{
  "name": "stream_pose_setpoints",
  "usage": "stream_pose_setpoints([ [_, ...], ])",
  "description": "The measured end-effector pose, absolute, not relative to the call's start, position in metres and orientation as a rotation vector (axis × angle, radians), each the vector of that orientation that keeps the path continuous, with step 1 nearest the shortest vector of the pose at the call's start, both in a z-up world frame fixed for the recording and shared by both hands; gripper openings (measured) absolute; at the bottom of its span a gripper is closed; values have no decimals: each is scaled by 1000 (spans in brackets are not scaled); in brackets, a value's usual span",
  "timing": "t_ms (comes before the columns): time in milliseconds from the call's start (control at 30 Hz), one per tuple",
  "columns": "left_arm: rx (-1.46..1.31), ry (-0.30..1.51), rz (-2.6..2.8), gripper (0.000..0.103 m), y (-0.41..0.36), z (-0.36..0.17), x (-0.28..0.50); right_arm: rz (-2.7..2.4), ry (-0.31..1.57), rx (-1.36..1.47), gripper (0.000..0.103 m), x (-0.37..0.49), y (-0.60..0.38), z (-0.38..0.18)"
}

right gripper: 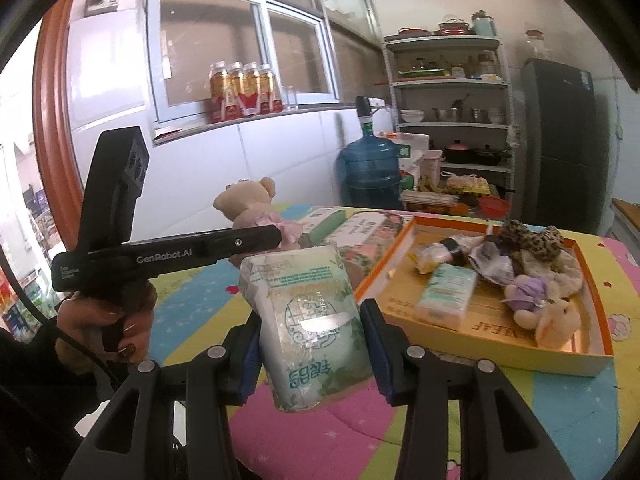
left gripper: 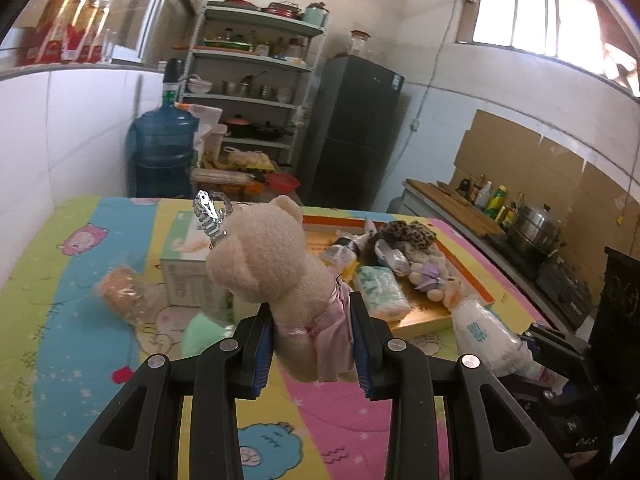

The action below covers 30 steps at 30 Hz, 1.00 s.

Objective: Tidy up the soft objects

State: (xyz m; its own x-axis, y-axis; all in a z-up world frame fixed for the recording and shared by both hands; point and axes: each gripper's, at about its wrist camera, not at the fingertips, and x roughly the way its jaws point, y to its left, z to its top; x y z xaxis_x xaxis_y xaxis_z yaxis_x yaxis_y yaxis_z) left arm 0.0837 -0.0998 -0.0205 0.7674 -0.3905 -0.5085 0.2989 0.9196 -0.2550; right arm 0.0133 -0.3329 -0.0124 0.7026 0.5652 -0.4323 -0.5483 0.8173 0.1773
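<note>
The bear (left gripper: 276, 264) is riding in the left gripper (left gripper: 312, 344), its pads pinching the pink-skirted body while the head is tipping up and forward past the fingertips, keyring on top. So its long axis is running along the fingers, out toward the far side of the table (left gripper: 72, 320). The tissue pack (right gripper: 316, 328) is sitting upright in the right gripper (right gripper: 312, 352), squeezed at its sides between the blue pads, its long axis standing roughly across the line of the fingers.

Both things are hanging above the bright quilted cover, not resting on it. The orange tray (right gripper: 592, 312), already holding another pack, a small purple toy and a leopard-print piece, is lying ahead and to the right of both grippers.

From the right wrist view the left gripper is showing to the left, farther from the tray, with the bear (right gripper: 256, 204) at its tip. The right hand is probably the nearer one, so the pack looks set to reach the tray first; the bear would have to cross rightward over the boxes (right gripper: 352, 224) standing beside the tray.
</note>
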Motion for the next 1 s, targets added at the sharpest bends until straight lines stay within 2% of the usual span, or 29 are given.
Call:
stream_pose_setpoints([
  [1000,-78,619,-512,35,-211,-28,125,465,464,123,46,48,-428,-21],
])
